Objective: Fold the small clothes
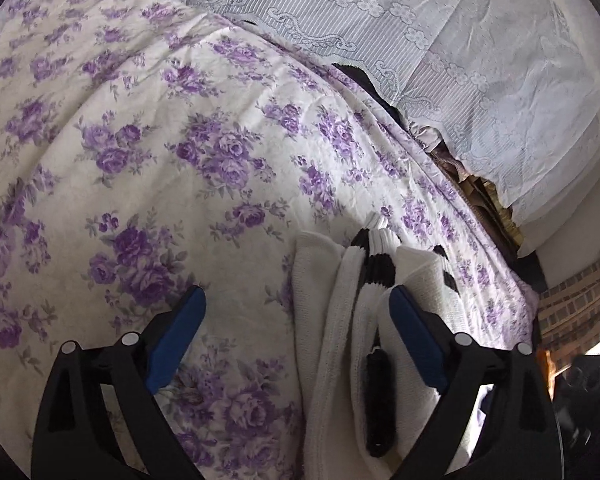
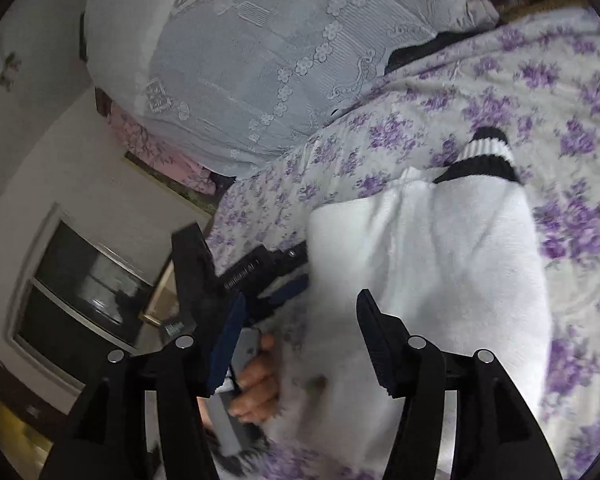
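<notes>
A small white knit garment [image 1: 352,320] with black-and-white ribbed cuffs [image 1: 374,256] lies folded on a bed sheet with purple flowers [image 1: 140,168]. My left gripper [image 1: 296,320] is open, and the garment's folded edge lies between its blue-padded fingers [image 1: 416,336]. In the right wrist view the same garment [image 2: 440,264] shows as a white bundle with a striped cuff [image 2: 484,156]. My right gripper [image 2: 296,336] is open above its near edge. The other gripper [image 2: 260,276] and the hand holding it [image 2: 256,384] sit at the garment's left side.
A pale blue lace-patterned cover [image 1: 440,32] lies over pillows at the head of the bed. The bed edge [image 1: 512,292] drops to a brick-patterned floor [image 1: 572,300]. A dark window or screen [image 2: 84,280] is on the wall to the left.
</notes>
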Demonstrator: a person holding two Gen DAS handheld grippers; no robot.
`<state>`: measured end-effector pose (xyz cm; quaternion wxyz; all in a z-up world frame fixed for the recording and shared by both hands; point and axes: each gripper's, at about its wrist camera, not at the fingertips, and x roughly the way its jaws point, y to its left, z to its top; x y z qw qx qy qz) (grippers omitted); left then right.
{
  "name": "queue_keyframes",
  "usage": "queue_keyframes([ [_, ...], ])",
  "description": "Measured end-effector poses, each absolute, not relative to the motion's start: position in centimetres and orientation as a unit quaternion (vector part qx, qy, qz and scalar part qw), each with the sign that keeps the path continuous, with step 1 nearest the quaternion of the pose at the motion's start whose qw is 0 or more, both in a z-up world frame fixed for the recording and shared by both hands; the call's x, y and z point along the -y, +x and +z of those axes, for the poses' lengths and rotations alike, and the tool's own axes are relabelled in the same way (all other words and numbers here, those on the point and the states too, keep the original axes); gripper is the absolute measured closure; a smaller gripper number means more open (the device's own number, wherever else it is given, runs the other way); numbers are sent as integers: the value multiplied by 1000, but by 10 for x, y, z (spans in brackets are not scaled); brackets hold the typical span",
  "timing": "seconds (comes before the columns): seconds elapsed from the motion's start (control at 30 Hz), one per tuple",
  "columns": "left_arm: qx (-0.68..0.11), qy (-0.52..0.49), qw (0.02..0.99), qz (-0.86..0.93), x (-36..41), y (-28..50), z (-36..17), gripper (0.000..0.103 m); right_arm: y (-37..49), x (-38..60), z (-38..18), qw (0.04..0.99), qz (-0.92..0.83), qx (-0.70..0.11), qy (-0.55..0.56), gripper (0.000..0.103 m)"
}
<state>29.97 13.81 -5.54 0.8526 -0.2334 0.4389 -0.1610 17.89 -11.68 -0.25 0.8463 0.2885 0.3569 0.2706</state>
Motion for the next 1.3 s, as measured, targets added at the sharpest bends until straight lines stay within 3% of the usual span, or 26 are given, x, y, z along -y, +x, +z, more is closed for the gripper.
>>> queue_keyframes([
  [0.1, -434, -207, 864, -149, -132, 298, -53, 11, 146, 115, -5, 888, 230, -340, 206, 75],
  [0.3, -438, -191, 870, -124, -133, 300, -56, 11, 159, 51, -59, 868, 238, -414, 133, 77],
  [0.53, -381, -216, 891, -120, -146, 285, -32, 11, 188, 56, -64, 856, 247, -416, 183, 78],
  [0.63, -345, -205, 903, -154, -137, 270, -11, 8, 182, 51, -64, 860, 262, -409, 153, 66],
  [0.7, -359, -202, 887, -208, -123, 269, -12, 6, 175, 43, -60, 859, 277, -408, 135, 48],
  [0.83, -410, -172, 870, -215, -101, 280, -35, 6, 146, 42, -45, 869, 296, -392, 60, 47],
  [0.93, -443, -161, 863, -183, -100, 289, -50, 6, 132, 76, -32, 877, 301, -366, 82, 47],
  [1.1, -459, -100, 874, -124, -94, 295, -67, 4, 169, 153, -19, 895, 212, -339, 196, 85],
  [1.2, -439, -51, 893, -90, -87, 292, -64, 4, 212, 165, -32, 889, 182, -356, 224, 91],
  [1.3, -446, -75, 889, -77, -100, 299, -65, 4, 244, 154, -55, 879, 171, -376, 238, 93],
])
